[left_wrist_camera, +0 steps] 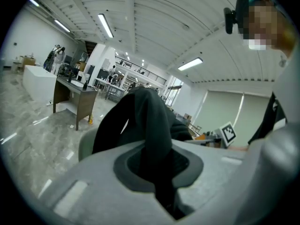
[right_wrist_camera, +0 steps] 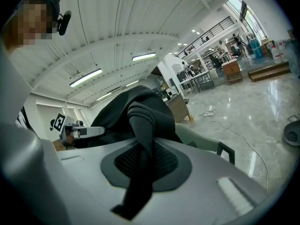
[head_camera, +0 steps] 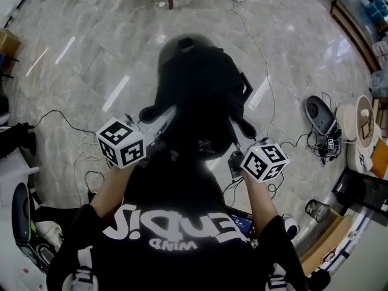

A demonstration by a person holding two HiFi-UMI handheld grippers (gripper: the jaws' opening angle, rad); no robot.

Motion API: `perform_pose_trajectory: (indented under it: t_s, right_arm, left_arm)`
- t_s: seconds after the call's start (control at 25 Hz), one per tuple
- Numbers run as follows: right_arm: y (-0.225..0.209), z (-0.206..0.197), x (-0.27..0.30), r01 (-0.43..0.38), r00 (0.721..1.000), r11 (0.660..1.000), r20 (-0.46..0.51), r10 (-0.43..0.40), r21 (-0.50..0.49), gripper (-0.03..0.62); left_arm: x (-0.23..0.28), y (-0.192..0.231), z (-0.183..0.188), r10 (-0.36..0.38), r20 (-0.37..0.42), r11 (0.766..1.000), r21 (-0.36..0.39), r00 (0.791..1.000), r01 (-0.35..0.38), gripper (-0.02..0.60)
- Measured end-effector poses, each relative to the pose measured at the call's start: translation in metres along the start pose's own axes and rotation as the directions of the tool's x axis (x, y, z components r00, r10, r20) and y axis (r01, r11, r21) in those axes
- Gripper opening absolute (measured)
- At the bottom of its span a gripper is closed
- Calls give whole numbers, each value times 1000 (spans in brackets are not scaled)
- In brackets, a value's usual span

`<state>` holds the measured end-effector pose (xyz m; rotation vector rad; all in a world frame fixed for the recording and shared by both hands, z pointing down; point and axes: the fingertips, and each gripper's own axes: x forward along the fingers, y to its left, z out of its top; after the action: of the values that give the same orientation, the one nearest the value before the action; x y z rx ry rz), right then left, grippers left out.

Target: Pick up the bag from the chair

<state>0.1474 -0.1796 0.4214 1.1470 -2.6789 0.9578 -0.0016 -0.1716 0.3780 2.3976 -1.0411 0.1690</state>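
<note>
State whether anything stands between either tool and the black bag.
Nothing visible does. The left tool is already shut on one strap of the bag, and the right tool is shut on a second strap.

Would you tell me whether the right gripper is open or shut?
Shut: the right gripper pinches the bag's strap, which runs between its closed jaws.

Your bag (head_camera: pixel 200 102) is matt black cloth, its strap (right_wrist_camera: pixel 142 125) finely ribbed. Under you, the floor (head_camera: pixel 85 53) gleams, glossy marbled stone.
</note>
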Motion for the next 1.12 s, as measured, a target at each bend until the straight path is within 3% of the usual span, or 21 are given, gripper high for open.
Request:
perform_pose_trajectory:
  t_s: [0.36,0.88,1.12]
  right_arm:
    - [15,-20,-9,13,1000,999,-7,-13,40,40]
    - [89,-62,-63,167,977,982,120,-177,93,41]
    - [124,-105,-80,213,966,972,126,-224,98,43]
  left_arm:
    - [-18,-9,-16,-25,-23,999,-39,999,24,32]
    - [-86,-42,-34,-218,-38,975,27,975,219,32]
    - [-124,-51,-68,-252,-64,966,37,966,254,32]
